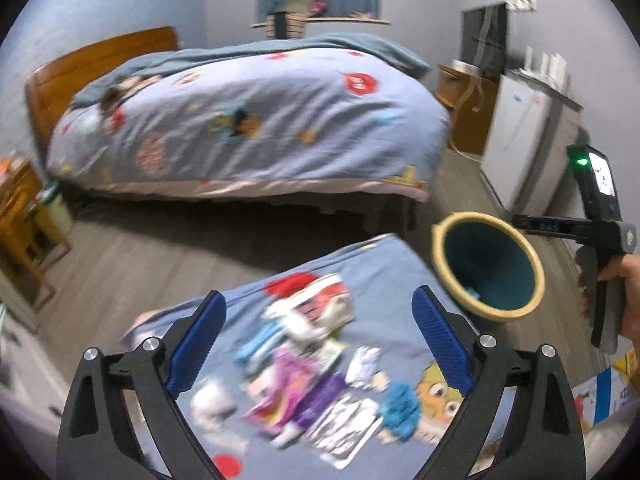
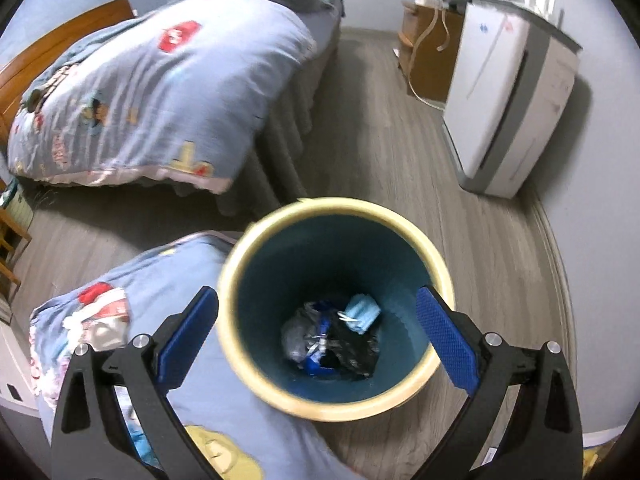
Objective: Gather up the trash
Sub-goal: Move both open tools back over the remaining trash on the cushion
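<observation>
A pile of wrappers and tissues (image 1: 304,364) lies on a blue printed bedspread (image 1: 384,276) below my left gripper (image 1: 318,344), which is open and empty above it. A blue crumpled piece (image 1: 400,408) lies at the pile's right. A teal bin with a cream rim (image 2: 336,308) stands on the floor beside that bed; it also shows in the left wrist view (image 1: 490,268). My right gripper (image 2: 318,340) is open and empty directly over the bin. In the bin lie a blue face mask (image 2: 362,312) and dark bags (image 2: 340,346). The right gripper's body shows in the left wrist view (image 1: 600,240).
A second bed with a printed quilt (image 1: 248,120) stands across a strip of grey wood floor (image 2: 380,140). A white appliance (image 2: 508,92) and a wooden cabinet (image 2: 424,52) line the right wall. A wooden chair (image 1: 24,224) stands at the left.
</observation>
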{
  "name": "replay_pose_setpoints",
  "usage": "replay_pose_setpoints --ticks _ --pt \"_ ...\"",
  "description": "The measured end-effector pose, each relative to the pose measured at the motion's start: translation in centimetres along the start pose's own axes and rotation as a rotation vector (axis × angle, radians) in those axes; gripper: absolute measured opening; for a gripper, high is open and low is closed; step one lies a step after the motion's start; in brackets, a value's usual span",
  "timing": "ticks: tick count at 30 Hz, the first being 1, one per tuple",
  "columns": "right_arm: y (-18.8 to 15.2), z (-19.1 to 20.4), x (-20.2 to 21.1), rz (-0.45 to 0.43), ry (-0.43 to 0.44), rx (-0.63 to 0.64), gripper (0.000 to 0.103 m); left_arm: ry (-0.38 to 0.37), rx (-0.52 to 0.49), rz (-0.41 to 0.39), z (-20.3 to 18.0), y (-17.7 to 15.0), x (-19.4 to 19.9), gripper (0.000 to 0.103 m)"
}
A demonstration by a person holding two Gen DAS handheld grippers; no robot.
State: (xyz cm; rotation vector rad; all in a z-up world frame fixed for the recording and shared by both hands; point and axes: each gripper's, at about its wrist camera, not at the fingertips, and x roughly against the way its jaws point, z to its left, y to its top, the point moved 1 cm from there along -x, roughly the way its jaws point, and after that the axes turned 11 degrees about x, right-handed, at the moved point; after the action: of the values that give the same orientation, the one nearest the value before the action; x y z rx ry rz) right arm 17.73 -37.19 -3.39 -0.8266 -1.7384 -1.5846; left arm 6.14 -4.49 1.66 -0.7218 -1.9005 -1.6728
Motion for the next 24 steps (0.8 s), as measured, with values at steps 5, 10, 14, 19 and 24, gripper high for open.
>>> replay_pose_setpoints --ticks 5,10,14,19,24 --pt "0.3 5.0 3.8 -0.074 0.037 0.083 0.097 0.054 0.085 -0.041 5.1 -1.3 2.7 0.095" --pt "-0.4 9.3 6.2 -0.131 0.092 0.146 0.097 0.092 0.138 -0.009 9.1 -3.4 2.4 0.095" --pt "-1.3 12.8 7.1 -0.154 0.005 0.240 0.097 0.131 0.118 0.014 11.1 -4.6 1.3 0.095" --pt "-3.5 15.2 5.7 -0.063 0.109 0.214 0.097 0.130 0.133 0.085 12.6 -5.8 -1.1 0.095" --pt "-6.0 16.5 4.0 0.010 0.123 0.198 0.097 0.150 0.129 0.138 12.7 -6.9 -3.7 0.095"
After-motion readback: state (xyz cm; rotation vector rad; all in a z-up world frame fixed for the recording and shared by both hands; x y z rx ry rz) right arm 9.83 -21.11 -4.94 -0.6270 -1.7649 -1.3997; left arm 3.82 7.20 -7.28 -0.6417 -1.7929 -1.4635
